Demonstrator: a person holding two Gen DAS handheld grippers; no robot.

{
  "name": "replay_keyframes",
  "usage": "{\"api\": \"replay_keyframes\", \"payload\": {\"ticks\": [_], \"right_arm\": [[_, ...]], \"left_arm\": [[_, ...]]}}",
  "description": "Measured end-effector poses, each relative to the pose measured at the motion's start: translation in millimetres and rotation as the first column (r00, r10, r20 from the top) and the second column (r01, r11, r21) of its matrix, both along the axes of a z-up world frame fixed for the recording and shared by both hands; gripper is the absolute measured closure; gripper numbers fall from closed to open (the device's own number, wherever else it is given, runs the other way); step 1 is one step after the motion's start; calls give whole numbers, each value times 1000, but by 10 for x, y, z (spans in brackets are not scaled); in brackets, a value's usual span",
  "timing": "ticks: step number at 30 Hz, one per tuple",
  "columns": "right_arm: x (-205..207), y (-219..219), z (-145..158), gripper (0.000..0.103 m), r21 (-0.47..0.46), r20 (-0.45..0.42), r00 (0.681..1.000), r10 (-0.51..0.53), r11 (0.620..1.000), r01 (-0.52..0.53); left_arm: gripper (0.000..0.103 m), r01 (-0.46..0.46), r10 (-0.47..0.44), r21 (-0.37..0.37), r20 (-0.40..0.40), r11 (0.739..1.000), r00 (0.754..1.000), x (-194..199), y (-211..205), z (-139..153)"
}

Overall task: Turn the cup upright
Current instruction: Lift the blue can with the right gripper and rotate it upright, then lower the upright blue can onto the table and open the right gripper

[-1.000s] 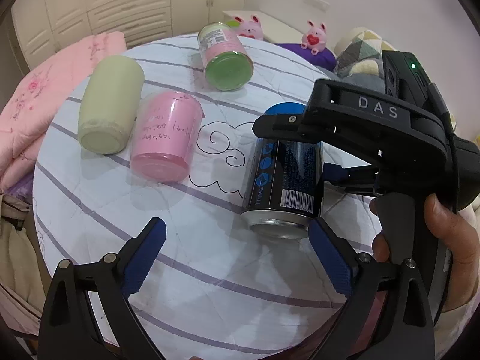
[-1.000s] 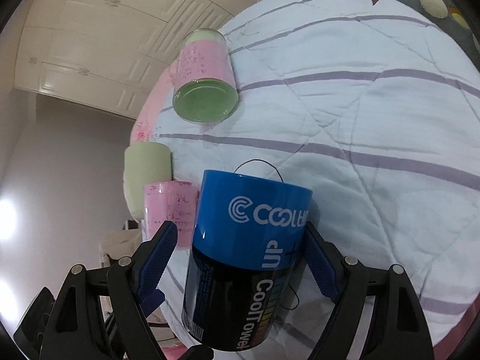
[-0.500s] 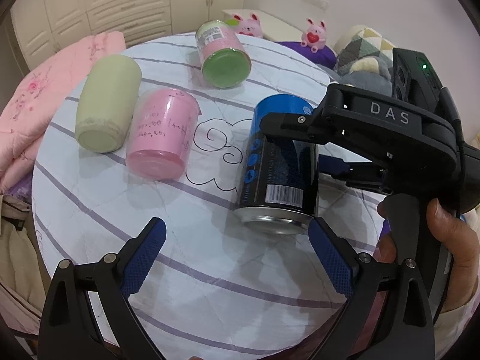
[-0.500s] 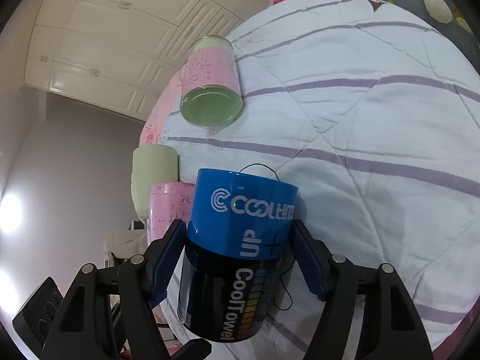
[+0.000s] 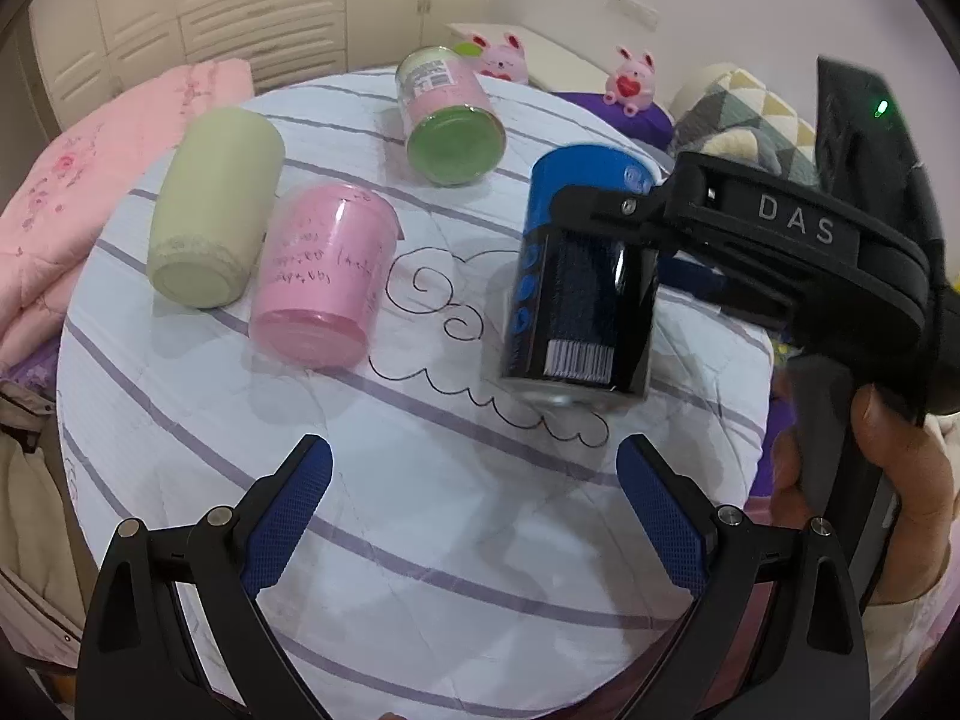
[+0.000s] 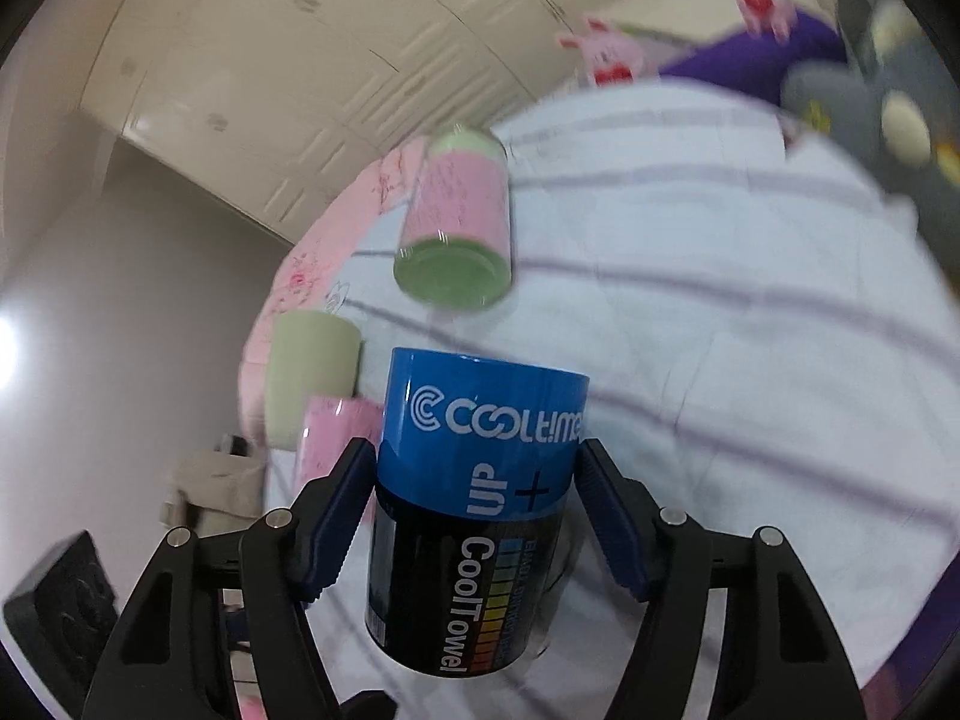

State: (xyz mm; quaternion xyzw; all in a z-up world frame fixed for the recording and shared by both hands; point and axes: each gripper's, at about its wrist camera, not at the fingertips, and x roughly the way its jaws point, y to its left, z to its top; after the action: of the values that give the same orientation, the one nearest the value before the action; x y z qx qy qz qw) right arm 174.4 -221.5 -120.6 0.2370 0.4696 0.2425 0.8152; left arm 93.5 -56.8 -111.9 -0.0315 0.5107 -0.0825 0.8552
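A blue and black can-shaped cup (image 5: pixel 579 276) is held in my right gripper (image 6: pixel 477 510), whose blue pads press its two sides. It hangs tilted above the round table (image 5: pixel 420 540), metal end toward the cloth, and fills the right wrist view (image 6: pixel 474 516). My left gripper (image 5: pixel 474 516) is open and empty, low over the table's near side, with the cup beyond its fingertips.
Three more cups lie on their sides: a pale green one (image 5: pixel 210 228), a pink one (image 5: pixel 321 282) next to it, and a pink-and-green one (image 5: pixel 450 114) further back. Pink bedding (image 5: pixel 78 180) lies left, plush toys (image 5: pixel 630 75) and cushions behind.
My right gripper has closed on the blue cup, lifted it off the cloth and tipped it more upright. The left gripper has stayed where it was, open.
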Motion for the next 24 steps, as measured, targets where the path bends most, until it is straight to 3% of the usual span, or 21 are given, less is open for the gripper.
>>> {"api": "replay_keyframes", "payload": {"ticks": [9,14,24], "right_arm": [[36,223,302,36,-228,244,968,60,974,-3],[-12,308,300,36,-267,282,956,84,964,-6],[-220,275,347,36,-274,312,947,70,962,20]], "left_arm": [[6,-55,55,4,-17,998,998,135,130,-67],[6,-76,76,-24,-7,997,997,194,171,-66],[6,-42,42,-4,9,999,999,130,57,-84]]}}
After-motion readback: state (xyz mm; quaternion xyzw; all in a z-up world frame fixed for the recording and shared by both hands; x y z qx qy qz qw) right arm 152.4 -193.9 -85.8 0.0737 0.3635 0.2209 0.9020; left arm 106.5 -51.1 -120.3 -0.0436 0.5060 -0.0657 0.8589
